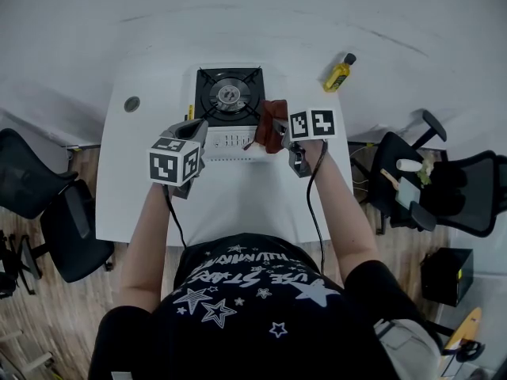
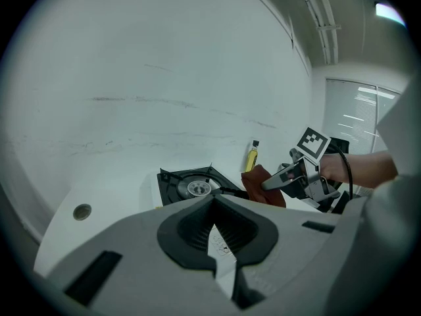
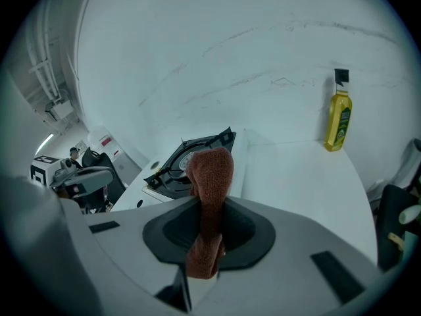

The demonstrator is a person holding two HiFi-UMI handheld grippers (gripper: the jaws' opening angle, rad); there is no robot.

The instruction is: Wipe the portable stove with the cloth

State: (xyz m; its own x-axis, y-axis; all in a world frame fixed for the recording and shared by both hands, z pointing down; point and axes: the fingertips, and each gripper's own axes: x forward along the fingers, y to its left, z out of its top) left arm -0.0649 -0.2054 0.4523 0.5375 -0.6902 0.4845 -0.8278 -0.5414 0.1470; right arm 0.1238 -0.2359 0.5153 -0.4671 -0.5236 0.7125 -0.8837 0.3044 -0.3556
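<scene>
Brown cloth (image 3: 210, 170) in right gripper (image 3: 207, 242) flanks stove (image 1: 228, 93) edge.

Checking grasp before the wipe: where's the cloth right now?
Head view: the cloth is pinched in the right gripper, at the front-right corner of the stove, right of the burner.

Upper frame, head view: I see a plain white wall (image 1: 253, 14) behind a white rectangular table (image 1: 238, 196). Lower left: wood-plank floor (image 1: 24, 307). Black mesh office chairs stand at left (image 1: 32, 184) and right (image 1: 463, 192). Left gripper view, right edge: a blind-covered window (image 2: 358, 110) under a lit ceiling light (image 2: 388, 10).
</scene>
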